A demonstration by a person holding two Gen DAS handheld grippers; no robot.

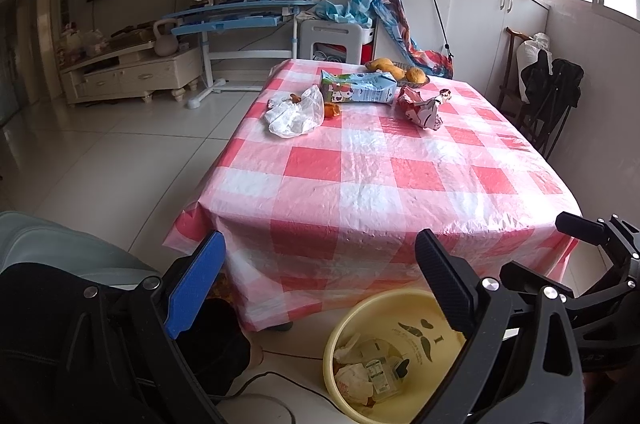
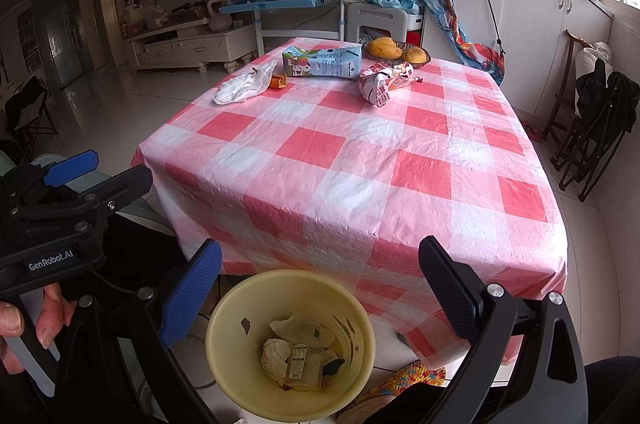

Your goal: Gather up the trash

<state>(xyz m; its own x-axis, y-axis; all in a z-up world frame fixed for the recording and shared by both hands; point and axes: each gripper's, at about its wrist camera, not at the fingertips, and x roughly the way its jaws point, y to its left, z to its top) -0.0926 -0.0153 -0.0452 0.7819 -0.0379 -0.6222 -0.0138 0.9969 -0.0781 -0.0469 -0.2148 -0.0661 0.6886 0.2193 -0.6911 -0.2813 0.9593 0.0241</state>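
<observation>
Both the left hand-held gripper (image 1: pixel 320 280) and the right hand-held gripper (image 2: pixel 320 284) gape wide and empty above the yellow bin (image 2: pixel 224 308) on the floor, while a milk carton (image 2: pixel 320 62), white bag (image 2: pixel 242 86) and crumpled wrapper (image 2: pixel 382 82) lie at the tabletop's (image 2: pixel 360 160) far end.

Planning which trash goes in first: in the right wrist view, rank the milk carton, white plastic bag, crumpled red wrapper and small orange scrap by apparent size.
1. milk carton
2. white plastic bag and crumpled red wrapper: too alike to rank
3. small orange scrap
</observation>
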